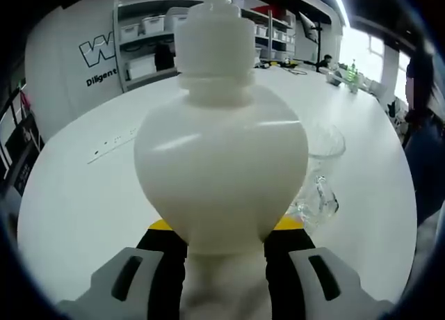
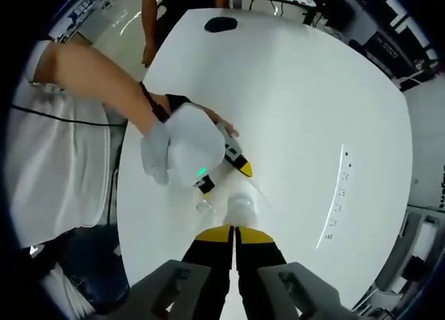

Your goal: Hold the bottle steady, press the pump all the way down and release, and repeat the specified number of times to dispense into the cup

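The left gripper point(image 1: 224, 247) pinches the white pump bottle point(image 1: 221, 163) between its jaws, near the table point(image 1: 83, 202) edge. A clear glass cup point(image 1: 321, 174) stands just beside the bottle. The right gripper point(image 2: 235, 235), jaws pressed together, sits over the pump head point(image 2: 240, 210) from above. Open tabletop spreads beyond. Wall lettering reads "Diligent", partly hidden.

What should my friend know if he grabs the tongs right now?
Left tongs: shut on the bottle, holding it upright on the table.
Right tongs: shut, tips on the pump from above.
Cup: clear glass, standing beside the bottle; can't tell if anything is in it.
Done: bottle held, pump under the tips.
Left: press fully, release, repeat. Presses so far unknown.
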`<action>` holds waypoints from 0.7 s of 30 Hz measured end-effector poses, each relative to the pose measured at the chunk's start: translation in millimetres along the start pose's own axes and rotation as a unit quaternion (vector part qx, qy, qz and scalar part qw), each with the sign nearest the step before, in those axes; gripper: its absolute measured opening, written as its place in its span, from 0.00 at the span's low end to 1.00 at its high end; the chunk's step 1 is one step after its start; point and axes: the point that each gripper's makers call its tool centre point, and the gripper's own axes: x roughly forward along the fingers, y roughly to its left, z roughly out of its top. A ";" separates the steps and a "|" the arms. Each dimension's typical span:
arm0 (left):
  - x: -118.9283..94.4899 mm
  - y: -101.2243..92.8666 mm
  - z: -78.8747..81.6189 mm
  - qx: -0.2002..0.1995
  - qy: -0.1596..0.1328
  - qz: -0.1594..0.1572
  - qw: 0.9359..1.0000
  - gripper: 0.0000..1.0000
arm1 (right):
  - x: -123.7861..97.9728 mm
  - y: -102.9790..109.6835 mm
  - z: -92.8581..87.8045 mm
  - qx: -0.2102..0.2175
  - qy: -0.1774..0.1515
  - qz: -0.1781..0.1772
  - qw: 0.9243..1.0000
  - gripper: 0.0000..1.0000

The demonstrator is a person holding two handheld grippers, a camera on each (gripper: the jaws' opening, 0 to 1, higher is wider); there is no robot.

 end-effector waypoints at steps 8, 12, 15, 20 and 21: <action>0.7 0.1 -0.4 -0.001 0.000 -0.001 1.000 0.42 | -0.1 -0.5 -0.6 0.002 -0.008 0.000 1.000 0.00; 0.8 0.3 -0.6 -0.001 0.001 -0.001 1.000 0.42 | 0.4 -1.7 0.4 0.004 -0.012 0.001 1.000 0.00; 0.9 0.4 -0.9 0.000 0.002 -0.001 1.000 0.42 | 0.0 -4.0 0.8 0.007 -0.017 -0.001 1.000 0.00; 0.6 0.4 -1.0 0.000 0.003 -0.001 1.000 0.42 | -2.0 6.6 -0.4 0.021 -0.029 0.016 0.999 0.13; 0.7 0.4 -1.0 0.000 0.003 -0.001 1.000 0.42 | -1.5 6.0 -0.1 0.018 -0.029 0.011 0.999 0.12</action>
